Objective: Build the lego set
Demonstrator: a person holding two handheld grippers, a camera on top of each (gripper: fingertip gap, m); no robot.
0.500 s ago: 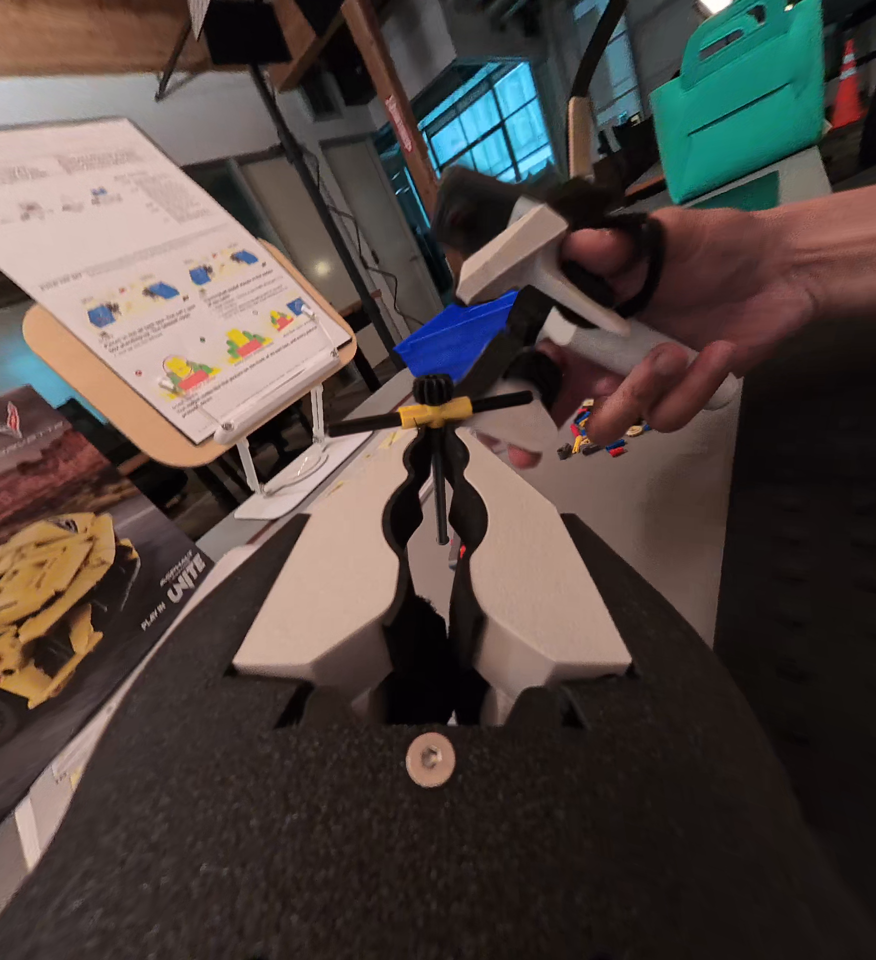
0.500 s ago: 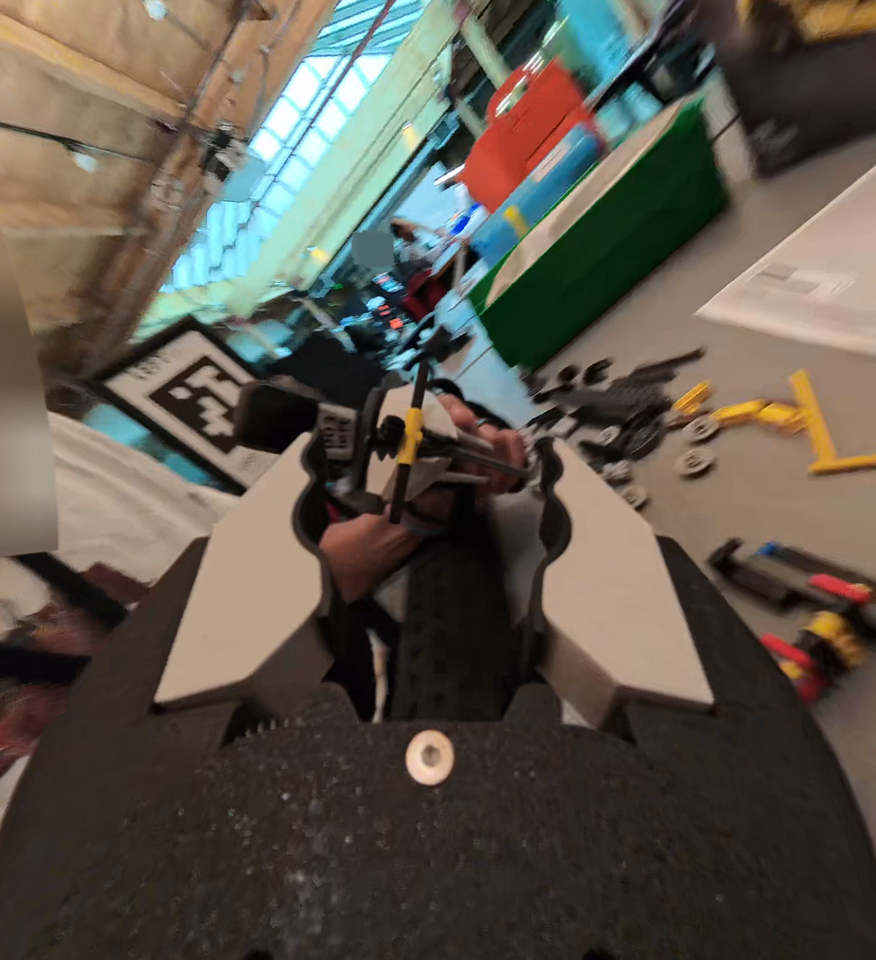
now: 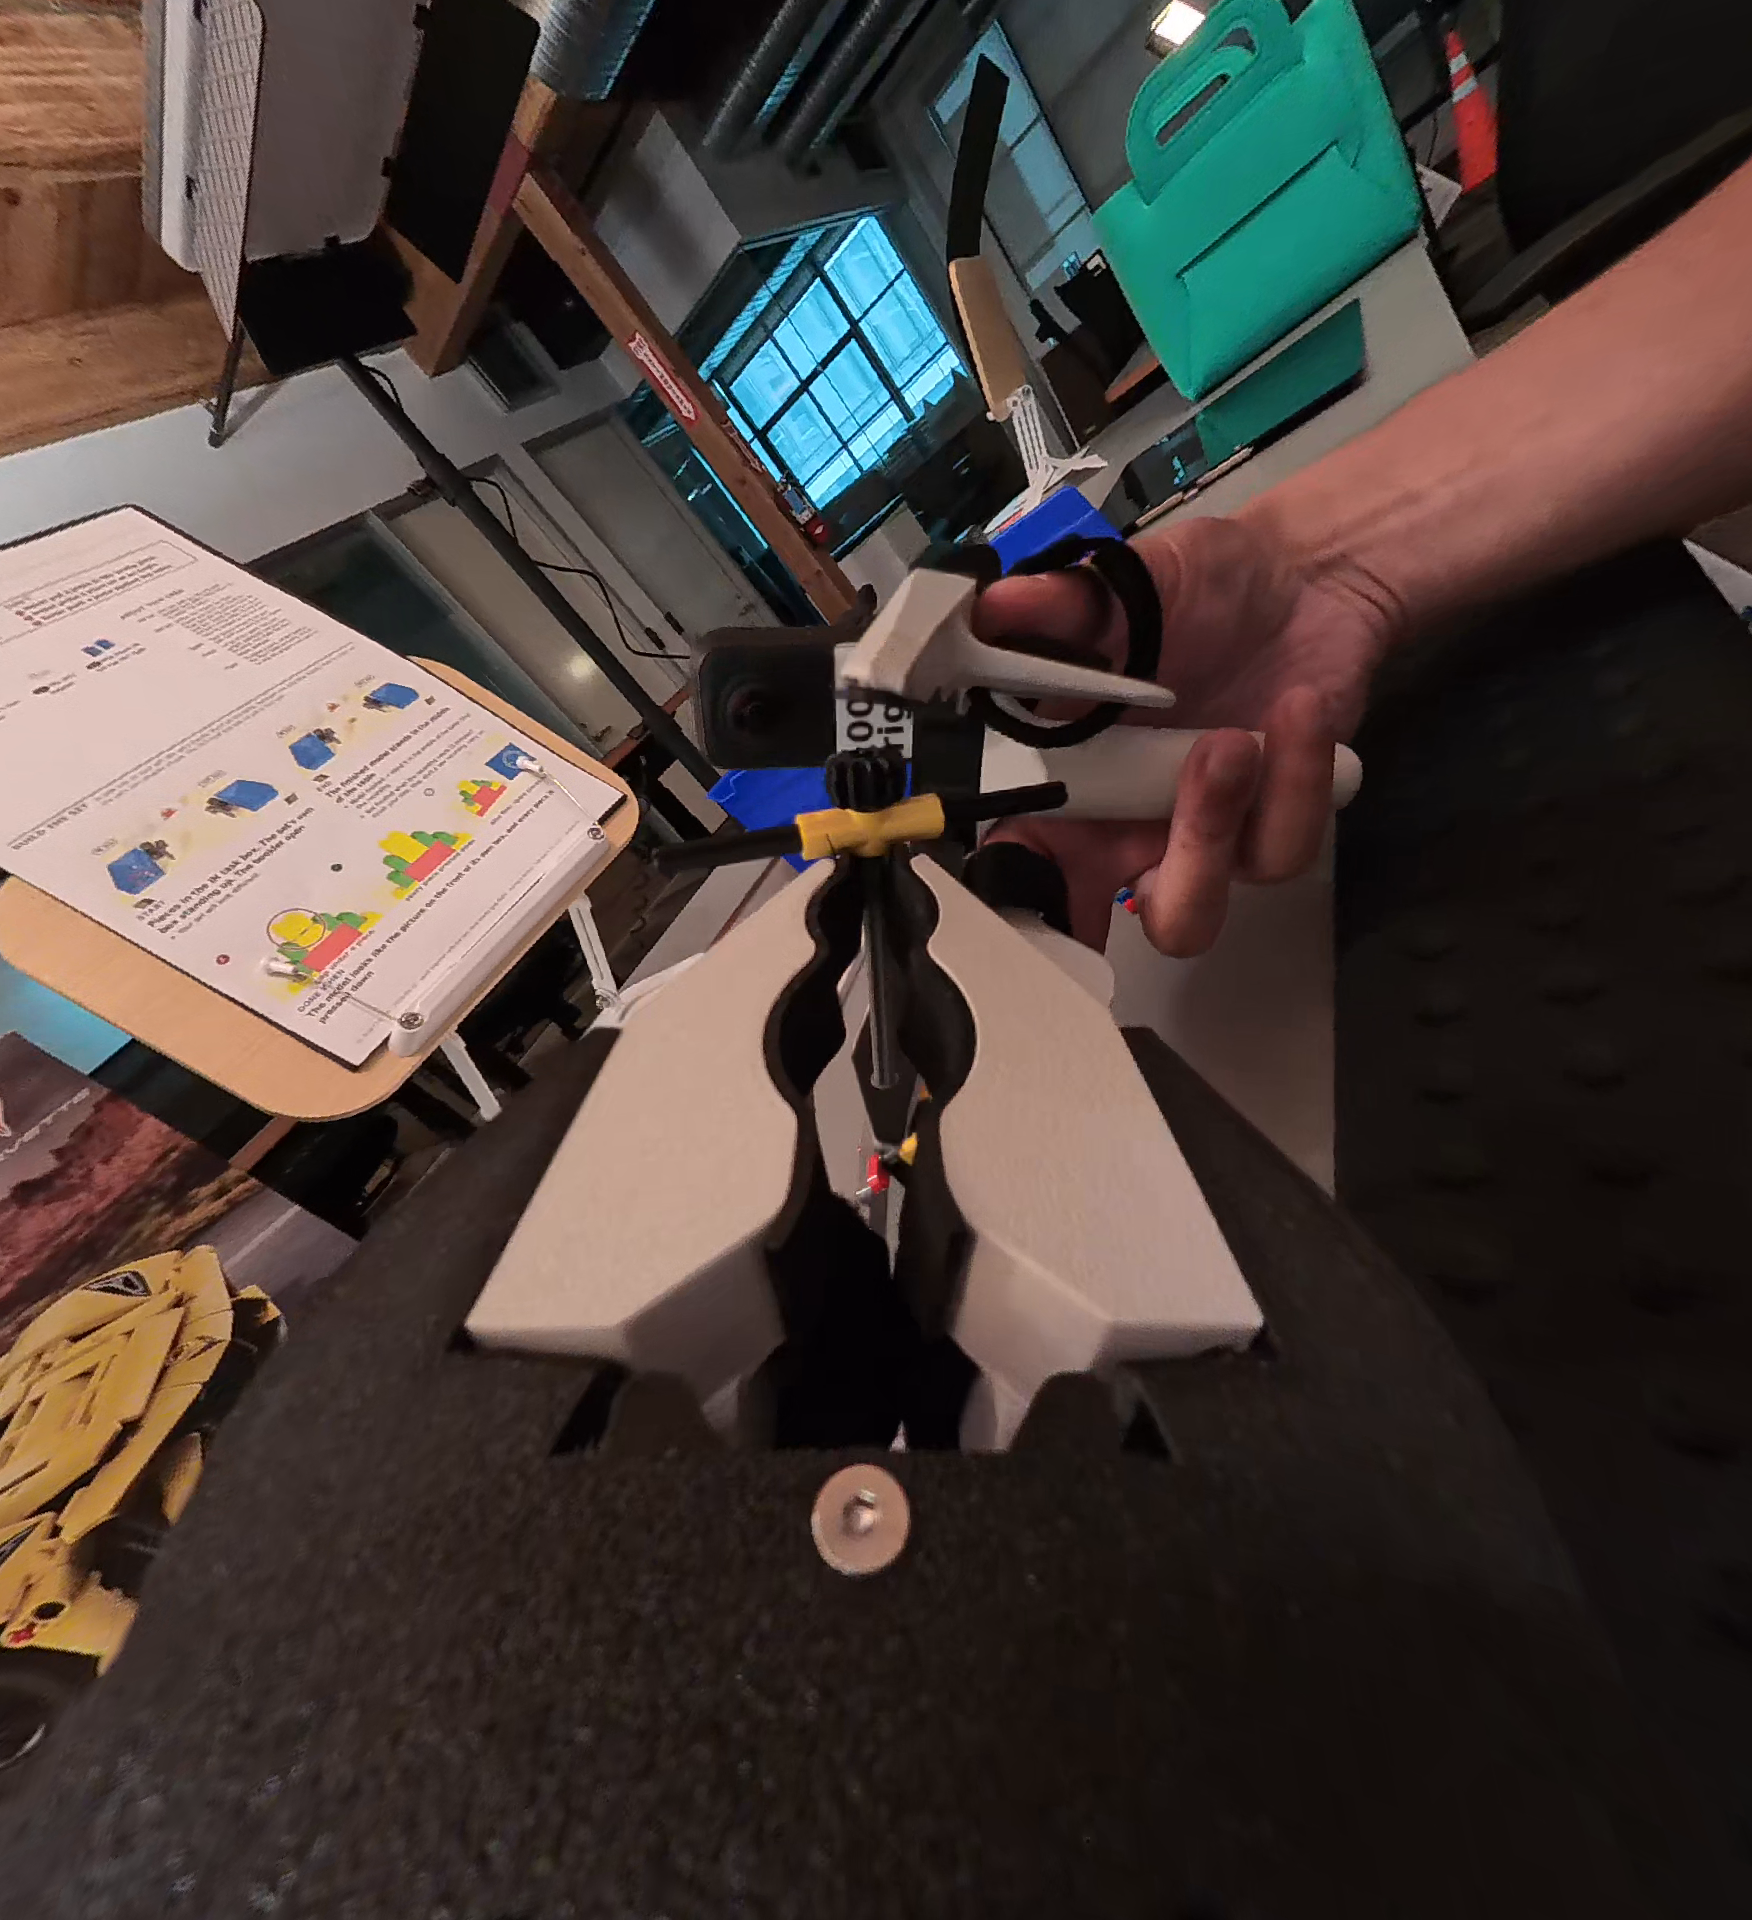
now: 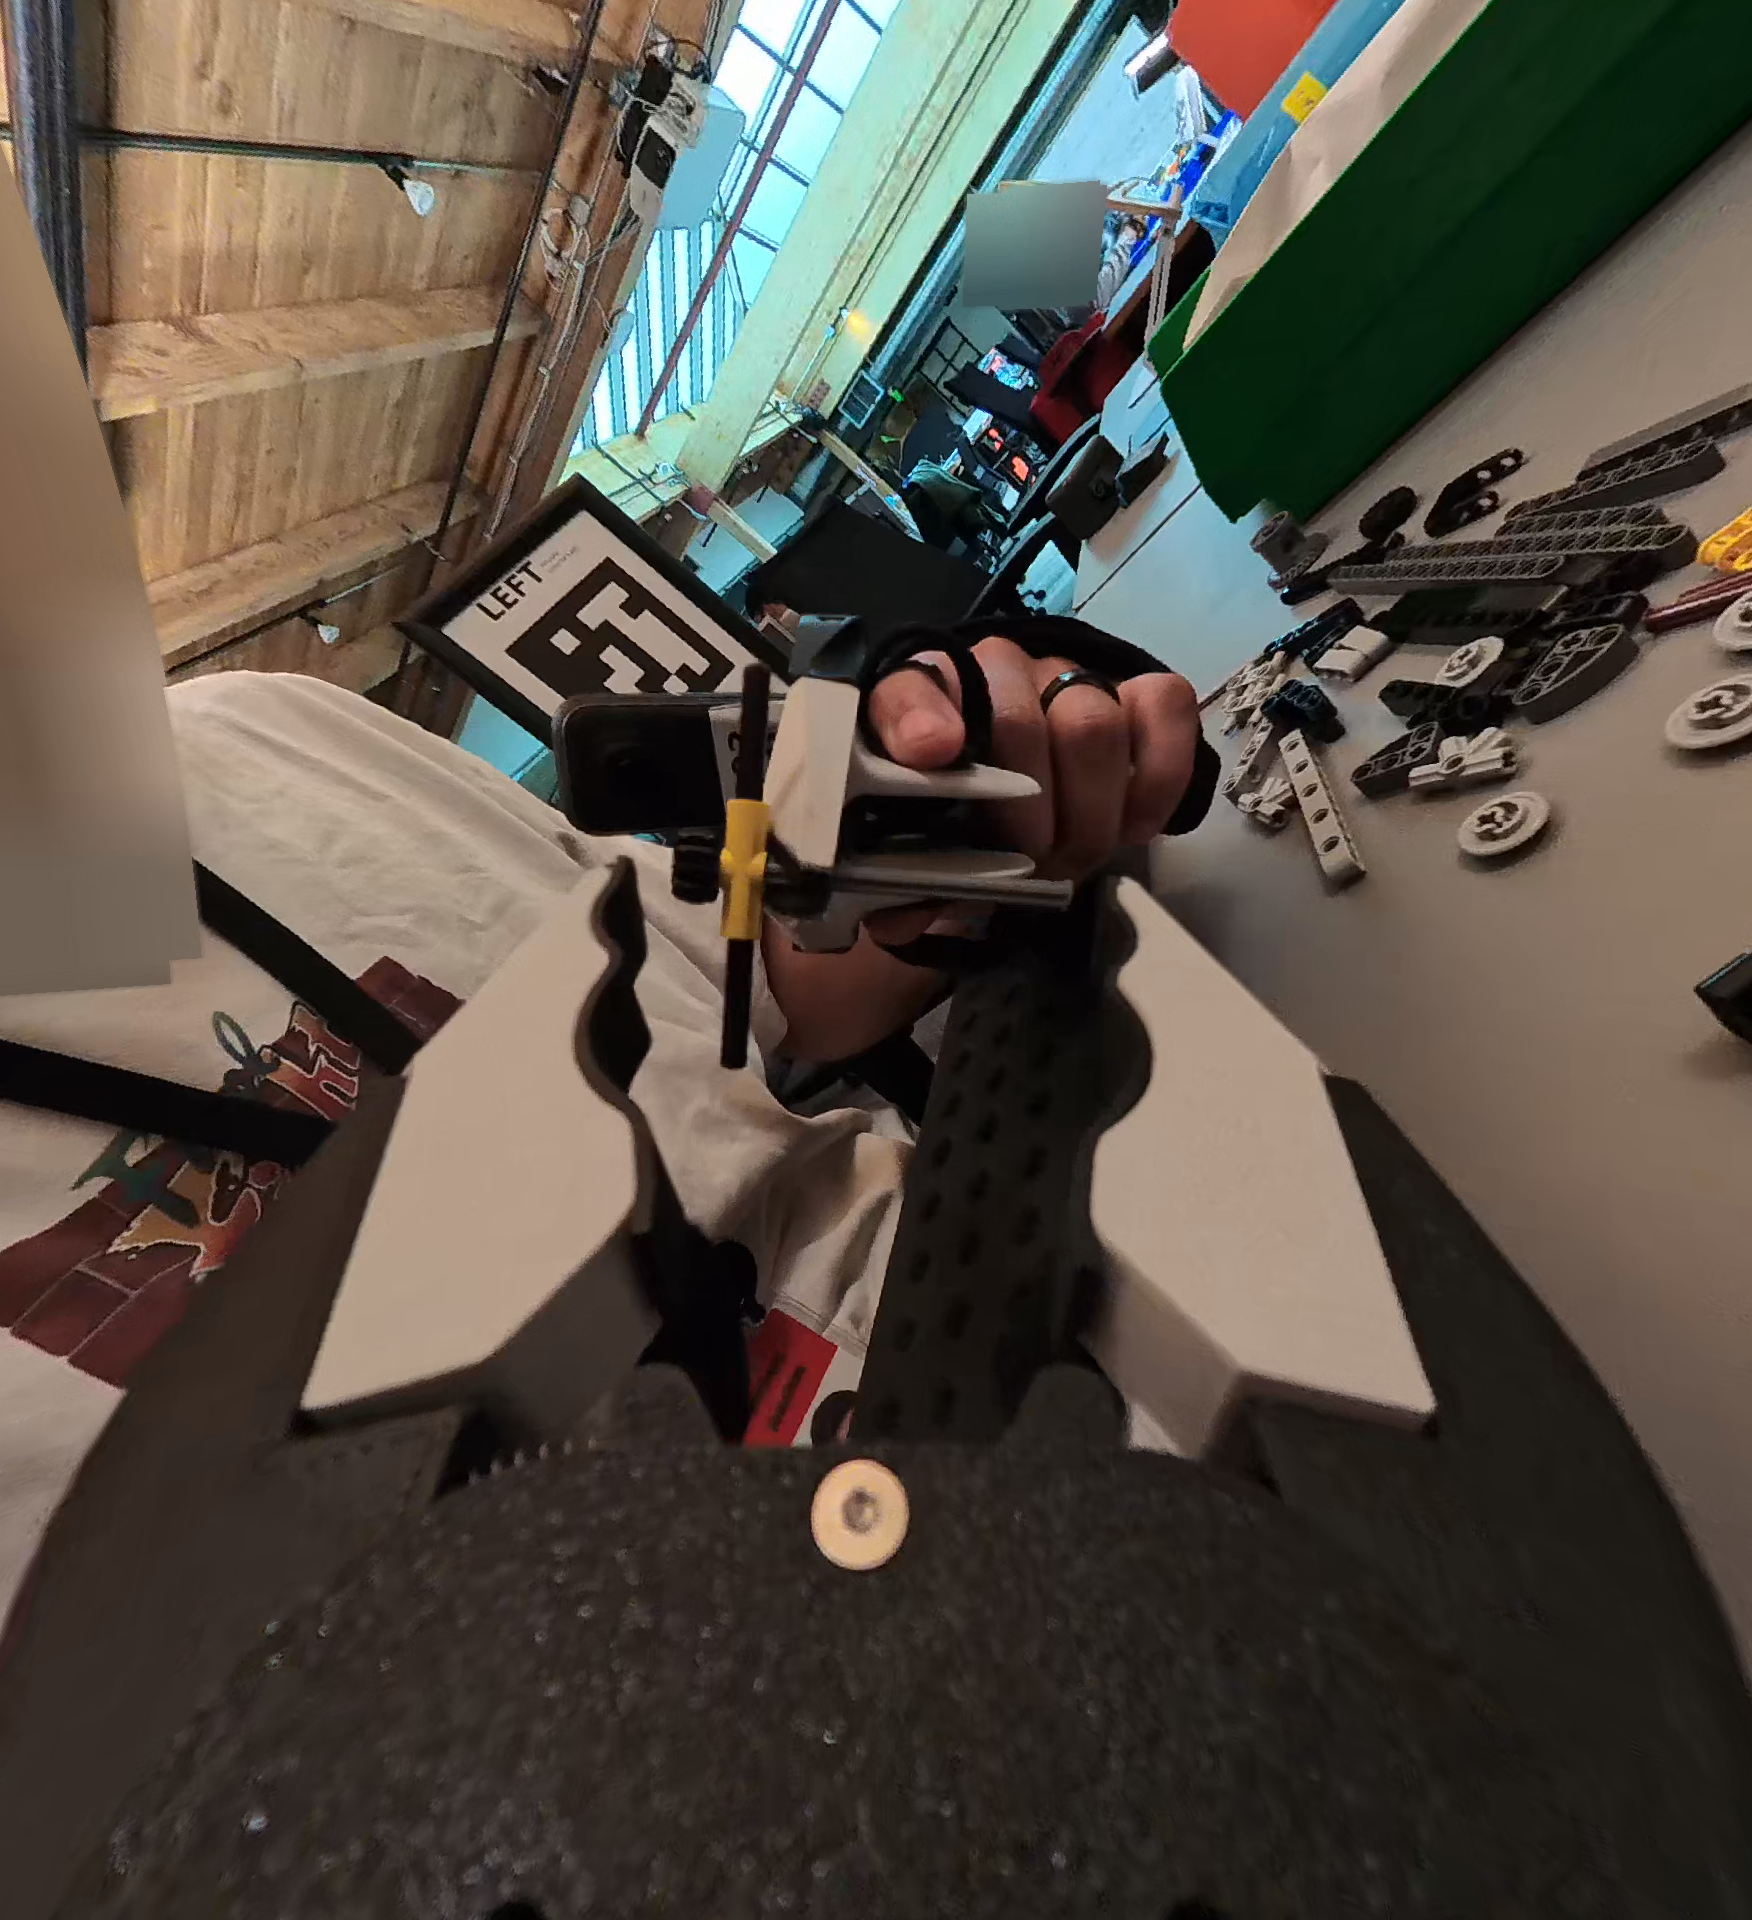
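The left gripper (image 3: 877, 904) pinches a black rod (image 3: 880, 977) carrying a yellow connector (image 3: 867, 828), while the right gripper (image 4: 877, 966) stands spread, empty.

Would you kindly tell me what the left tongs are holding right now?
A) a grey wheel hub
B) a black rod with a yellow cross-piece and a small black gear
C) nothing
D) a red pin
B: the left tongs are closed on the black rod, with the yellow cross-piece and small black gear at its top.
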